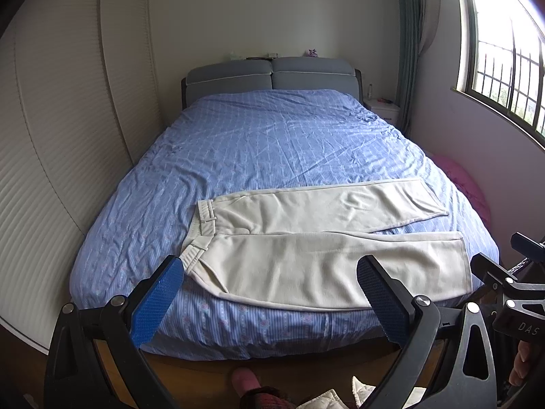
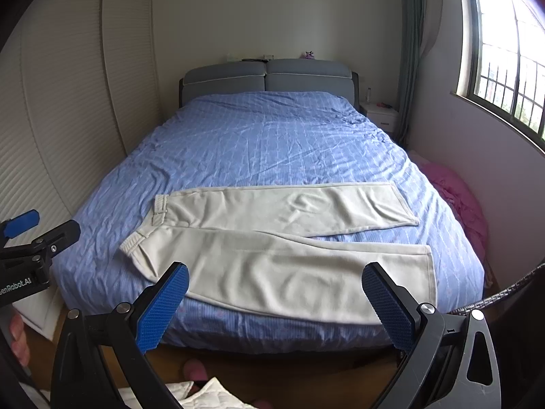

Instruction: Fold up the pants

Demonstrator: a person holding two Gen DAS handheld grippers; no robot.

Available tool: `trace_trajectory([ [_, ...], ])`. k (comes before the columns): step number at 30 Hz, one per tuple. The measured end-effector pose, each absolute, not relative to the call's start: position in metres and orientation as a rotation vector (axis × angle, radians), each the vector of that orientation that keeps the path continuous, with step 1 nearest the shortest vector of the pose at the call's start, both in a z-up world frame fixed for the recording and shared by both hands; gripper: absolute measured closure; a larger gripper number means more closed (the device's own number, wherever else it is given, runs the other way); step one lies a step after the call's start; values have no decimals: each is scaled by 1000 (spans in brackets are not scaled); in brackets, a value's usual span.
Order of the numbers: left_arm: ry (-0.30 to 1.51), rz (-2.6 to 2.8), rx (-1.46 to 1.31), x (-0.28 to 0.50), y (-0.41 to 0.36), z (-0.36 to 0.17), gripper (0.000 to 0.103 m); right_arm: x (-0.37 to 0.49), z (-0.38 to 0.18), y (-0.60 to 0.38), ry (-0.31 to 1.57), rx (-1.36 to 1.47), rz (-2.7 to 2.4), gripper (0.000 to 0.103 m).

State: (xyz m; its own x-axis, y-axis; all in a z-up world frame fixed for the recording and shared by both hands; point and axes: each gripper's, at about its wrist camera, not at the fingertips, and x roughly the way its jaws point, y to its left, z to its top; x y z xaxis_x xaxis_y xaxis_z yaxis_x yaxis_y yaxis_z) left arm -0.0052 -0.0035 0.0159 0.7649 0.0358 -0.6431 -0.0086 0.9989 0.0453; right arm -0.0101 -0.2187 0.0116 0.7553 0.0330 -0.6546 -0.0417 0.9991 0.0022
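I see the pants (image 1: pixel 306 242) lying flat and unfolded across the foot end of the bed (image 1: pixel 272 143), in the lower middle of both frames, waistband toward the left of the frame and the two legs running out to the right. The far leg angles slightly away from the near one, so a wedge of blue bedcover shows between the hems at the right. The near leg's edge lies close to the foot edge of the bed. My left gripper (image 1: pixel 269 301) hangs at the bottom of the left wrist frame with its blue-padded fingers (image 1: pixel 158 301) spread wide and holding nothing; the left pad sits in front of the waistband corner, the right one in front of the near leg, neither clearly touching cloth. My right gripper (image 2: pixel 274 306) is the same in its own view: fingers (image 2: pixel 163 306) wide apart, empty, framing the near leg from short of the bed. At the far end are a grey headboard (image 1: pixel 270 76) and, upper right, a barred window (image 1: pixel 504 51). A pink heap (image 2: pixel 456 197) lies beside the bed at the right. Slatted wardrobe doors (image 1: pixel 68 119) fill the left side.
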Motion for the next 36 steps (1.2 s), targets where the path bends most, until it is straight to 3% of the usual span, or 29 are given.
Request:
trace_trajectory([
  [25,689,27,33,-9,-5,20,0,-11,7,-225,726,-14,48,0],
  [36,773,60,4,1,30,-7,0,-2,-8,-203,778,-1,64,0],
])
